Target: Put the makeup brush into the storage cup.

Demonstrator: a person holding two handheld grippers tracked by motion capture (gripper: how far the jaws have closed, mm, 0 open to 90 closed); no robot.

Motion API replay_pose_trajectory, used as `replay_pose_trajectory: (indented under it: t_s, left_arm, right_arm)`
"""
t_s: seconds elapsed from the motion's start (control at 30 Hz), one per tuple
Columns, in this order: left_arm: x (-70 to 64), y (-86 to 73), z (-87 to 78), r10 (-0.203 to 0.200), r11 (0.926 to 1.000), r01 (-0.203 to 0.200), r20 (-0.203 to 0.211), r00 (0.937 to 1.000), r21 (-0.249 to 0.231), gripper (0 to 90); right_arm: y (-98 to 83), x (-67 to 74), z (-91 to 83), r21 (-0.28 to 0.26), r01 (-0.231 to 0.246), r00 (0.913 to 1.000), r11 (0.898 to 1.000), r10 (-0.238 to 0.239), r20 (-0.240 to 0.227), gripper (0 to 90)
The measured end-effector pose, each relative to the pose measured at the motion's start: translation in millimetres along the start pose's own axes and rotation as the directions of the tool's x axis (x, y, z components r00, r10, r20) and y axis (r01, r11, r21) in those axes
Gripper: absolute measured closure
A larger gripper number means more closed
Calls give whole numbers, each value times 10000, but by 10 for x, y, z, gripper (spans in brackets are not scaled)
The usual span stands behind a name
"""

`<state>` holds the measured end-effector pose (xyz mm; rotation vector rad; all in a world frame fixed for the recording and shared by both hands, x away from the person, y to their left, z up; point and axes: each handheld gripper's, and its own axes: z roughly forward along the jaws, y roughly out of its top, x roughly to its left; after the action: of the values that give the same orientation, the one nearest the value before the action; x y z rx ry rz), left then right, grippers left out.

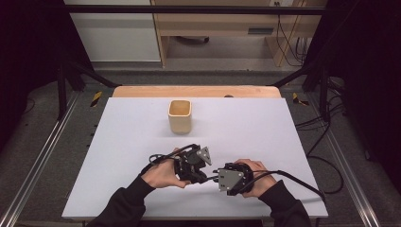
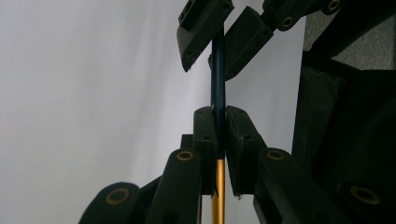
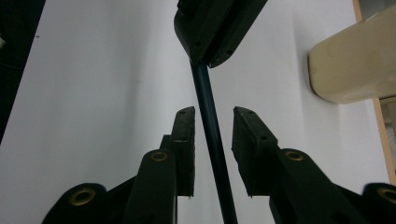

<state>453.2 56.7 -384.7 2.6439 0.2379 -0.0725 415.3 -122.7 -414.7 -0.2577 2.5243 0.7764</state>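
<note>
A slim pen (image 2: 218, 88), dark blue along the barrel with a gold end (image 2: 215, 196), sits right at the middle of the action, held off the worktop (image 1: 118, 156) near its front edge, bridging the two hands. The left tongs (image 2: 219, 128) are clamped tight on it, pads pressing the barrel from both sides just above the gold section. The right tongs (image 3: 212, 126) straddle the other stretch of the barrel: jaws parted, a gap showing on each side, pads not yet on it. In the high view the left tongs (image 1: 191, 165) and right tongs (image 1: 222, 178) face each other almost nose to nose.

This looks a light, stiff, smooth thing, so it could easily swivel or slide in a narrow pinch. My read is that the best hold is square across the barrel, close to the other grip, so a pull along its length, perhaps to part cap from body, stays straight and does not bend it.

Further out, a cream cup (image 1: 179, 116) stands upright towards the far side of the worktop, well apart from both hands, open mouth up.
</note>
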Motion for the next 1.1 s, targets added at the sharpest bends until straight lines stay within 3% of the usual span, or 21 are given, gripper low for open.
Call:
replay_pose_trajectory:
  t_s: [0.57,0.8,0.83,0.93,1.1]
  left_arm:
    - [-1,-11,-36,124,9999,-122,173,9998,-106,825]
    - [-7,-26,-64,332,9986,-333,-17,9994,-404,810]
    - [-10,-29,-66,325,9977,-330,-95,9994,-597,780]
    - [-8,-46,-119,597,9965,-625,-497,9970,-560,660]
    - [-9,-93,-171,520,9926,-619,-950,9941,-1041,559]
  right_arm:
    - [16,16,11,-27,-33,9991,10000,32,-417,831]
    - [20,20,-3,-123,-178,9986,9998,172,-496,844]
    - [21,18,-7,-156,-246,9985,9996,238,-497,844]
    - [14,9,-10,-116,-383,9980,9992,377,-510,844]
    - [3,-12,-7,-116,-606,9970,9981,600,-493,843]
